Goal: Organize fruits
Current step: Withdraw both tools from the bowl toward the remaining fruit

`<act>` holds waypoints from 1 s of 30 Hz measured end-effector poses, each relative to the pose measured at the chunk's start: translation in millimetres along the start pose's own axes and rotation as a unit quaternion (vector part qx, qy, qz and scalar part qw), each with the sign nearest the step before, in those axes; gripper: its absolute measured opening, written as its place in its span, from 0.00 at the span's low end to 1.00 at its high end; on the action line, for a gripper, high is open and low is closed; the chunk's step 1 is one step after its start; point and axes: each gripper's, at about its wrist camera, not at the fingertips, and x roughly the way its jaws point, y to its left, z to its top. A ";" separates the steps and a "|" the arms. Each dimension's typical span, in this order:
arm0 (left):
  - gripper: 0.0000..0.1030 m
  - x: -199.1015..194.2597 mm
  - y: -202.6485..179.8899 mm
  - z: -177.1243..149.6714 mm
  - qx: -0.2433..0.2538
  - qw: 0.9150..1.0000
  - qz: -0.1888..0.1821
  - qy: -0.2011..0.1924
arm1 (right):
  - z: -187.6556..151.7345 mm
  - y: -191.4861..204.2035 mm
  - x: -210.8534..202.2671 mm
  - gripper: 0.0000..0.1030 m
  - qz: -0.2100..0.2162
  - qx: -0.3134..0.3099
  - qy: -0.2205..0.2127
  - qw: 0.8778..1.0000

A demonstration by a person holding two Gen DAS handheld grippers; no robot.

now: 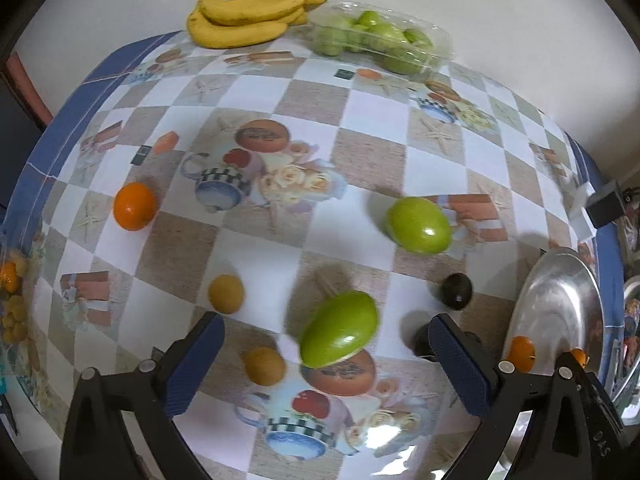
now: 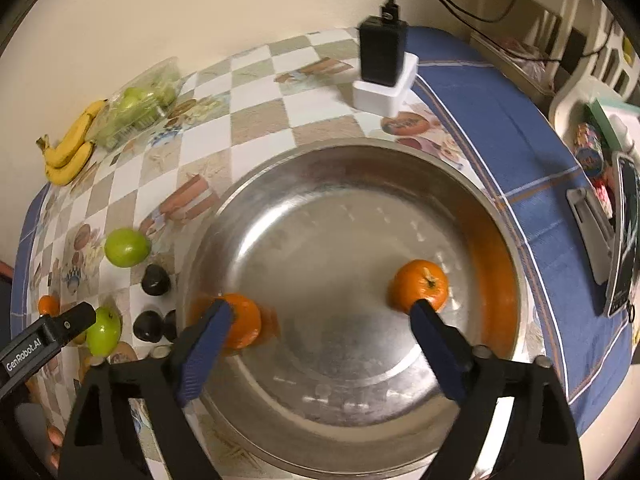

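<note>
Left gripper [image 1: 326, 354] is spread wide over the checkered tablecloth [image 1: 360, 120], nothing between the pads. A green fruit [image 1: 339, 334] lies in the gap, clear of both fingers and motion-blurred. Near the left finger: two small tan fruits, one just past the fingertip [image 1: 226, 294], one closer in [image 1: 265, 366]. By the right finger, a dark fruit partly hidden behind it [image 1: 420, 340] and another beyond [image 1: 457, 291]. Mid-table: a second green fruit [image 1: 418, 225] to the right, a loose orange [image 1: 135, 207] to the left. Far edge against the wall: banana bunch [image 1: 244, 16] and, just beside it, a clear plastic box of green fruits [image 1: 380, 40].

Right gripper [image 2: 320, 312] is also wide apart, holding nothing, pointing down into the steel bowl [image 2: 400, 152]. Two oranges sit in the bowl: one [image 2: 244, 320] at the left fingertip, blurred, the other [image 2: 420, 284] at the right fingertip, stem up. Cannot tell whether either pad touches its orange.

Left of the bowl on the cloth: the dark fruits, the two green ones, and the left gripper's finger coming in from the frame edge. Beyond the bowl, a black charger [image 2: 382, 52] stands on a white block [image 2: 384, 96], cable plugged into its top. A blue border runs along the table's right side.
</note>
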 end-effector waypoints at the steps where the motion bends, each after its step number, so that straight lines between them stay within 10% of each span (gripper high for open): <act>1: 1.00 -0.8 3.9 0.3 -0.006 1.000 0.003 -0.001 | 0.1 2.3 -0.2 0.90 0.001 -0.005 -0.001 1.000; 30: 1.00 -9.3 85.9 16.6 -0.086 0.996 0.008 -0.039 | 0.1 81.3 -13.4 0.98 0.043 -0.099 -0.069 0.992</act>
